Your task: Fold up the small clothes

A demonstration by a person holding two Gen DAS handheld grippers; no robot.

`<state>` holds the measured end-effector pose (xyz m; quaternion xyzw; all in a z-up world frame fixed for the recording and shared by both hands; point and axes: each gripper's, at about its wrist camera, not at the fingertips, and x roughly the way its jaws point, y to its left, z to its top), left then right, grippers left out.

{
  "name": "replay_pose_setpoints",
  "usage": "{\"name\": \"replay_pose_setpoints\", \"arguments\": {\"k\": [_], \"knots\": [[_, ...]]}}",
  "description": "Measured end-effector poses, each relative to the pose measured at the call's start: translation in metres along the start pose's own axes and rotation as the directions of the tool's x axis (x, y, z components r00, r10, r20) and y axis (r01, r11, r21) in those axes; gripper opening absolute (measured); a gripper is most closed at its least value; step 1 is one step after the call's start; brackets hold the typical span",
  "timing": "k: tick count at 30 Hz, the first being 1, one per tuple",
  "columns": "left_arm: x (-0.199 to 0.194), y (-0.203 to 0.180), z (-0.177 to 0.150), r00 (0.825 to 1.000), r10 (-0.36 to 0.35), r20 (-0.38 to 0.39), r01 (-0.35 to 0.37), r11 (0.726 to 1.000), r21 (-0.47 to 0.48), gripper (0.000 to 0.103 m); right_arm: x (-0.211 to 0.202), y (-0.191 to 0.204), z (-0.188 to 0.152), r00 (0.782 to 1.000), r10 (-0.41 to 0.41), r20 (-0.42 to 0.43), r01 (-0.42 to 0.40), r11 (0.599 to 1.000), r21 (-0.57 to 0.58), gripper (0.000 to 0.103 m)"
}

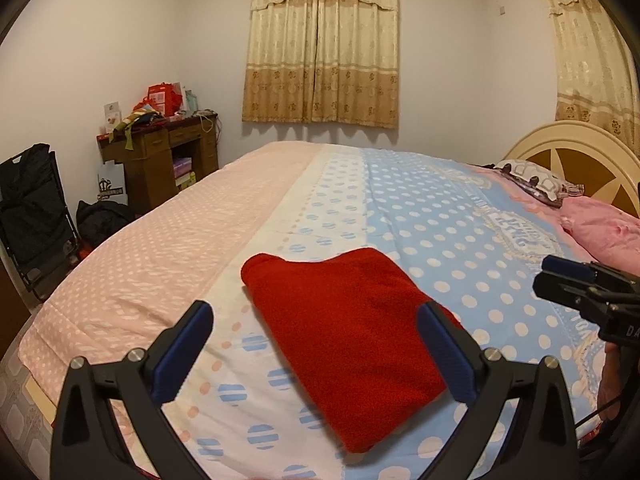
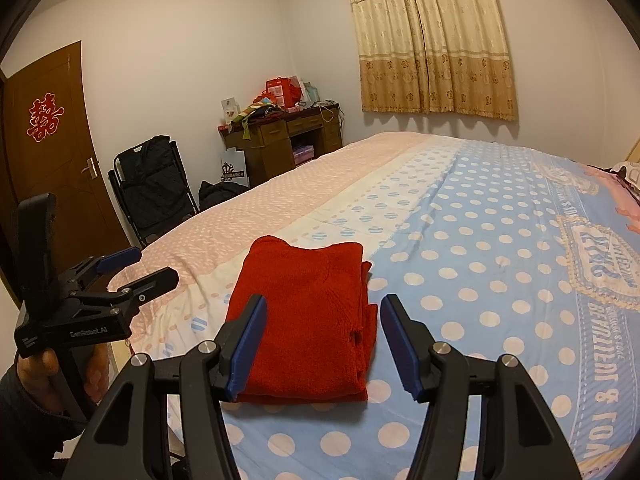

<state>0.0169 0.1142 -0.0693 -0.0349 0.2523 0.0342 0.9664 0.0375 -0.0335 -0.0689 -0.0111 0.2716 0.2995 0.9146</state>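
Blue-padded fingers (image 2: 404,348) of the right gripper (image 2: 322,346) fill the bottom of its own view, spread partway with nothing pinched between them; they hover above the near end of the folded red garment (image 2: 308,320), and no pad can be seen pressing on the cloth. That red garment lies flat on the bedspread (image 2: 480,280), a neat rectangle with stacked layer edges showing along its 3 o'clock side, sitting where the cream dotted band meets the blue polka-dot field, near the bed's close edge. From the left wrist view, the left gripper (image 1: 316,354) is likewise spread wide, its jaws standing well apart and empty; the garment (image 1: 348,344) runs between and beyond them, with the finger at 4 o'clock overlapping the cloth's edge in the picture, though whether it touches cannot be told. Each gripper shows in the other's camera: the left one (image 2: 132,268) at 9 o'clock of the right view, held by a hand (image 2: 48,364) in a dark sleeve and clear of the garment, the right one (image 1: 560,276) at 3 o'clock of the left view. Farther off, a pink pillow (image 1: 604,232) rests by the headboard (image 1: 576,140) at 2 o'clock, and a cluttered wooden desk (image 2: 280,140) stands against the far wall at 11 o'clock.
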Motion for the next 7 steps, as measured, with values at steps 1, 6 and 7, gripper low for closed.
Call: {"name": "replay_pose_setpoints", "arguments": {"k": [1,6,7], "knots": [[0.0018,0.0011,-0.0009,1.000,0.000,-0.007,-0.001,1.000,-0.002,0.103,0.0000,-0.0005,0.0002,1.000,0.000,0.000,0.000,1.000,0.001,0.060],[0.0032,-0.0009,-0.0041,1.000,0.004,-0.003,-0.004,1.000,0.009,0.103,-0.0001,-0.0017,-0.0016,1.000,0.000,-0.005,0.000,1.000,0.008,0.060],[0.0034,-0.0016,-0.0041,1.000,0.007,-0.003,-0.007,1.000,0.012,0.103,0.0002,-0.0016,-0.0021,1.000,-0.001,-0.007,0.001,1.000,0.009,0.060]]}}
